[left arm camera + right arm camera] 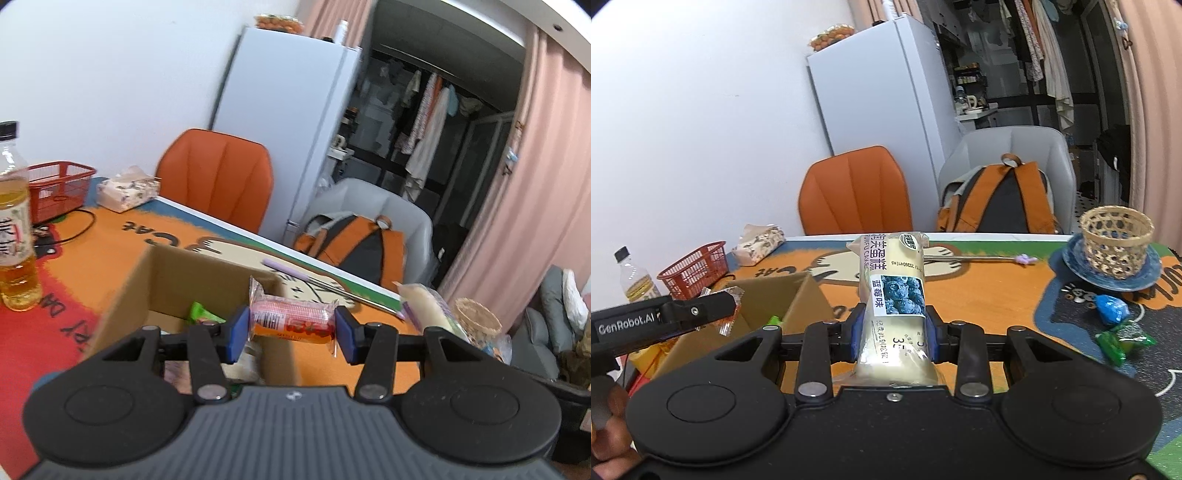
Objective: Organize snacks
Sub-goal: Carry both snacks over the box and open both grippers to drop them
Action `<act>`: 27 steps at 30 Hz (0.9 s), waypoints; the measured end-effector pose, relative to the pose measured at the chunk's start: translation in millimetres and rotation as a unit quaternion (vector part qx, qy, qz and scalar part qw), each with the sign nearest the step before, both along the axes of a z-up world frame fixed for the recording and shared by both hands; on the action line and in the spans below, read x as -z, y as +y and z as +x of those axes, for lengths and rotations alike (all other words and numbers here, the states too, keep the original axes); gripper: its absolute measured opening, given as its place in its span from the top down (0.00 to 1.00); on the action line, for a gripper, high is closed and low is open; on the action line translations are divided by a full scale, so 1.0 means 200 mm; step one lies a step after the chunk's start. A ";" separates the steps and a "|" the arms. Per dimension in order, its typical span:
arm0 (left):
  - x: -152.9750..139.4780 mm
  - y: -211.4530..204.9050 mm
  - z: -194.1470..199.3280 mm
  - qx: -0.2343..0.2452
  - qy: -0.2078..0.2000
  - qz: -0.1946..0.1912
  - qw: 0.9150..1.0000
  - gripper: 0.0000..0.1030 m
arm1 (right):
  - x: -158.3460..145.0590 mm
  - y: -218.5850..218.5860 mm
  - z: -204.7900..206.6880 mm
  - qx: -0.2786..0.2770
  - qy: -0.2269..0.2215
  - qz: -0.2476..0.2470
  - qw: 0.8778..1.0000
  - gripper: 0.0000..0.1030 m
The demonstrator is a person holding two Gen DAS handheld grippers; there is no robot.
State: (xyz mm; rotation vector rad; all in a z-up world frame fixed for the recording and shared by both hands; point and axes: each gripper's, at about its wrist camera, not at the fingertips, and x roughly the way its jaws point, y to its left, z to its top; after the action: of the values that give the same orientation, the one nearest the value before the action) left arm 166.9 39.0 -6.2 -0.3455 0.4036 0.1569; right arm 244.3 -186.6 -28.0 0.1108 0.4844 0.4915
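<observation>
The left gripper [291,328] grips a snack [291,320] over the box [162,280]; the right gripper [894,332] grips a cake [895,295]. Next: let the snack drop in.

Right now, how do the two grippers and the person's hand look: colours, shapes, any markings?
Both grippers, left gripper and right gripper, have black linkage arms, blue pads, silver pivot bolts and two round black discs on a ribbed dark body. The left gripper's side carries white "GenRobot.AI" lettering. A bare hand shows at the edge; no sleeve or cable is visible.
</observation>
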 end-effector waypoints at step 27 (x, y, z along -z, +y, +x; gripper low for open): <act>0.06 0.40 -0.05 -0.044 0.032 -0.028 0.998 0.52 | -0.03 0.43 0.00 -0.075 -0.004 -0.018 0.997 0.68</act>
State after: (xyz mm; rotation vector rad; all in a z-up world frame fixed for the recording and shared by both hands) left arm 156.9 119.0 -17.5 -0.4150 0.4579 0.2435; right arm 243.5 -101.6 -21.2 0.0381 0.4963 0.6291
